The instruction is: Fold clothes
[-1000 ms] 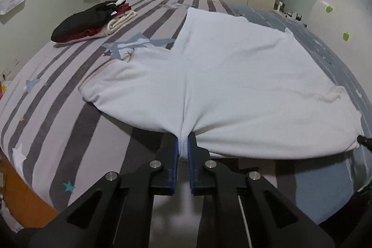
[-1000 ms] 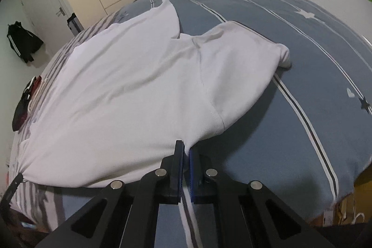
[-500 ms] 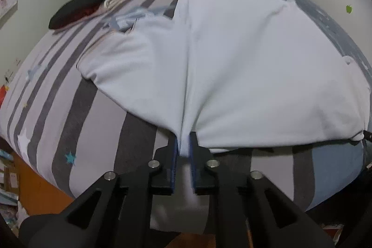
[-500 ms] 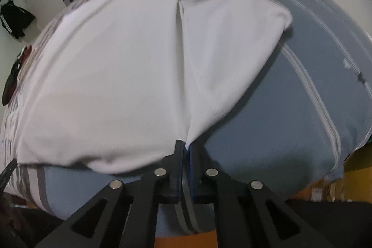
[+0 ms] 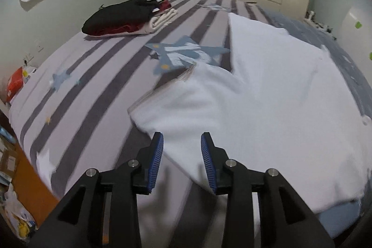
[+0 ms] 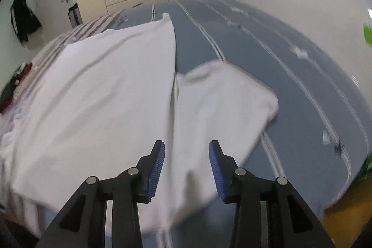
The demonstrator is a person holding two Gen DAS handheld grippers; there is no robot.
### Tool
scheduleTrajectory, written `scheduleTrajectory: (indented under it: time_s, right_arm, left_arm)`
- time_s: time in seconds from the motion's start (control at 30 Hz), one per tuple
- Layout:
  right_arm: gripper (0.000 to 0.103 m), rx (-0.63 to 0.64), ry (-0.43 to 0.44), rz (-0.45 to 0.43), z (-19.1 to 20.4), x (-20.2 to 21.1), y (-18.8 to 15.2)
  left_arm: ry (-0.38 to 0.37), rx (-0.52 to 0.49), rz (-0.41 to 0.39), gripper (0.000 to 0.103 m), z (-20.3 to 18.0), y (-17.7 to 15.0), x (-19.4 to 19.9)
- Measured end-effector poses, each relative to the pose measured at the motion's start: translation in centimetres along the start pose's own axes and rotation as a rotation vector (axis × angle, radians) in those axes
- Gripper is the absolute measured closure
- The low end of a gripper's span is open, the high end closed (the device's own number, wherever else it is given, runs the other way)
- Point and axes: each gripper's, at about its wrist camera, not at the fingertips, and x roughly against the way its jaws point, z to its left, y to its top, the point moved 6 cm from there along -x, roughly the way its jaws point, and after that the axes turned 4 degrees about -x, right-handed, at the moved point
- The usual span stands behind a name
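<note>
On the bed [image 5: 97,76], motion-blurred white shirt [image 5: 267,97].

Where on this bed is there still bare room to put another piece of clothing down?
Free: the striped bedcover between the folded clothes pile and the white shirt's sleeve, and the blue side beyond the other sleeve, toward the wall. Crowded: the middle, covered by the white shirt.
</note>
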Motion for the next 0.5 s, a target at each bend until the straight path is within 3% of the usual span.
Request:
scheduleTrajectory:
  time_s: [0.17, 0.23, 0.3, 0.37, 0.43, 0.5]
  right_arm:
    - [0.067, -0.042, -0.014, 0.021, -1.2, -4.6, 3.6]
    - [0.066, -0.061, -0.002, 0.014, -0.9, -5.7, 4.7]
    - [0.064, -0.073, -0.002, 0.013, -0.7, -7.1, 5.6]
    - [0.063, -0.069, -0.017, 0.014, -0.9, -8.3, 6.4]
    - [0.063, -0.062, -0.03, 0.013, -1.1, -9.4, 6.8]
    - [0.063, -0.058, -0.039, 0.017, -1.3, -10.3, 6.9]
  left_arm:
    - [-0.045, -0.009, -0.026, 0.072, 0.5, 3.8, -3.8]
    - [-0.085, -0.04, -0.039, 0.072, -0.2, 5.6, -5.1]
    - [-0.172, -0.074, -0.022, 0.072, -1.6, 7.0, -6.5]
    - [-0.197, -0.106, 0.01, 0.07, -2.4, 7.8, -8.0]
    - [-0.133, -0.17, 0.037, 0.069, -2.9, 8.3, -9.9]
    - [-0.129, -0.192, 0.09, 0.068, -3.0, 8.0, -11.6]
